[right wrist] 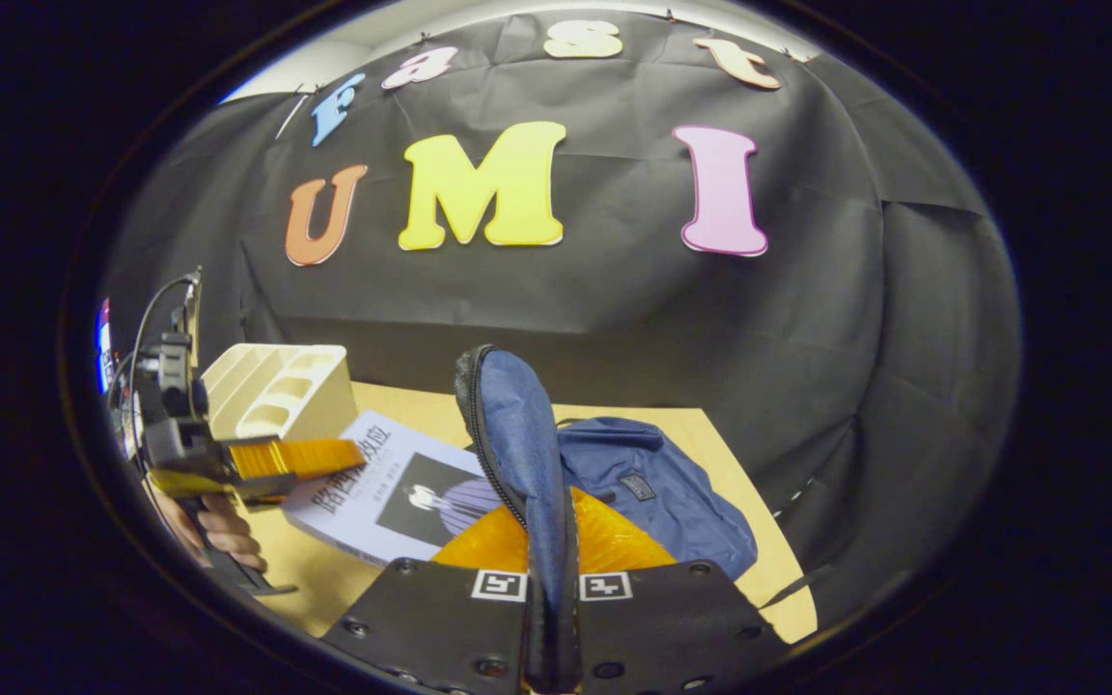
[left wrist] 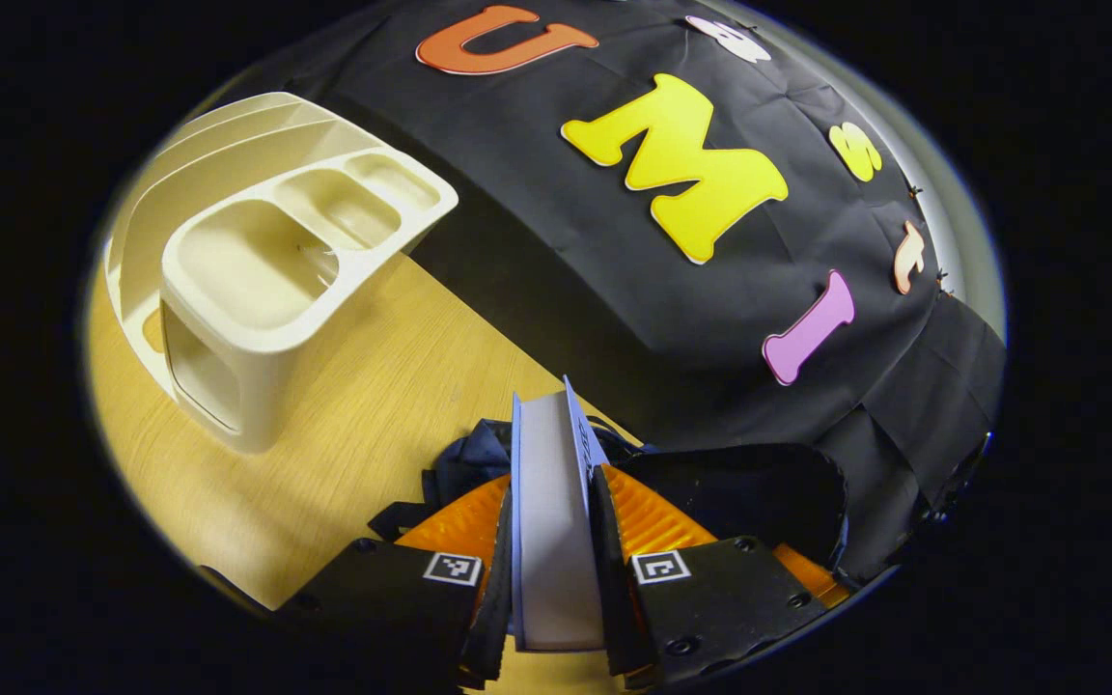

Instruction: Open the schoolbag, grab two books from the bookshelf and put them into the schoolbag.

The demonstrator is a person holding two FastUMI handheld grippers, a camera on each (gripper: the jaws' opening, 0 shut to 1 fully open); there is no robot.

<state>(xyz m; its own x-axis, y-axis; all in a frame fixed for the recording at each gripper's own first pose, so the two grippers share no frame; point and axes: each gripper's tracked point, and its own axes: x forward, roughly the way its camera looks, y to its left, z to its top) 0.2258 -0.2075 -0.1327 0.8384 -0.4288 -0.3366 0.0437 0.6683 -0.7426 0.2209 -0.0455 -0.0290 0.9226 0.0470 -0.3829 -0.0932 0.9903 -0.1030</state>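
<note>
Your left gripper (left wrist: 550,541) jaws clamped on the flat, smooth-covered book (left wrist: 552,502); right gripper (right wrist: 552,579) jaws pinched on the schoolbag (right wrist: 657,487)'s soft denim-like flap (right wrist: 517,434).

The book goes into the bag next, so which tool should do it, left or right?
Left, most likely. The left tool already grips the book between both fingers, near the schoolbag. The right tool is busy pinching the bag's flap up, keeping it open.

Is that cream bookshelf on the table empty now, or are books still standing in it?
Empty, as far as shown: the bookshelf slots and trays hold nothing. One book is clamped in the left hand-held gripper.
</note>
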